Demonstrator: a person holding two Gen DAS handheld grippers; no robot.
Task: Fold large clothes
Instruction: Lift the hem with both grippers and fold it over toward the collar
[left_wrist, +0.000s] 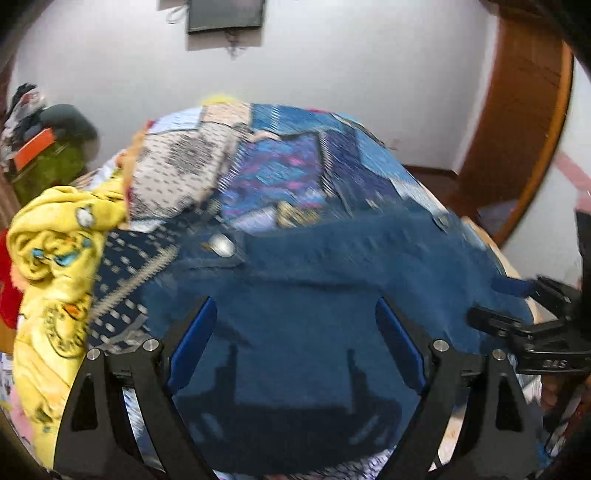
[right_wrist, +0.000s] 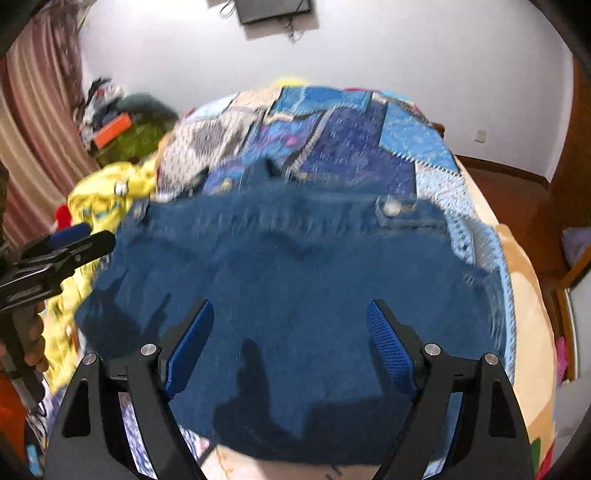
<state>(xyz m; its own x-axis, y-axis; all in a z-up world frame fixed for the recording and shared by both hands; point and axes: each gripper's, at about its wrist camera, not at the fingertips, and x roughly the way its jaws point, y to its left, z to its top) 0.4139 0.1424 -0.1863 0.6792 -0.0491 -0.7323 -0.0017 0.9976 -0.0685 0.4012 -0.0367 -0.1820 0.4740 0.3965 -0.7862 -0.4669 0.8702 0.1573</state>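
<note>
A dark blue denim garment (left_wrist: 332, 295) lies spread flat across the near part of a bed (right_wrist: 532, 295), on top of a blue patchwork quilt (right_wrist: 362, 140) that covers the far half. In the left wrist view the left gripper (left_wrist: 295, 343) hangs over the middle of the denim with its blue-padded jaws spread wide and nothing between them; its shadow falls on the cloth below. The right gripper (right_wrist: 290, 339) is likewise wide apart and empty above the same garment, and it also shows at the right edge of the left view, near the garment's right border. The denim's far edge, carrying a metal button (right_wrist: 391, 208), runs across the bed just short of the quilt's bright panels; its near edge curves along the bed's front, where pale sheet shows beneath. The right side of the garment stops short of the bed's beige border, leaving a strip of bare bedding there. On the left, a crumpled yellow blanket (left_wrist: 55, 258) presses close to the denim's left edge, possibly overlapping it, though motion blur makes that hard to settle. Beyond the bed stands a white wall (right_wrist: 406, 48) with a dark screen (right_wrist: 275, 9) mounted high.
</note>
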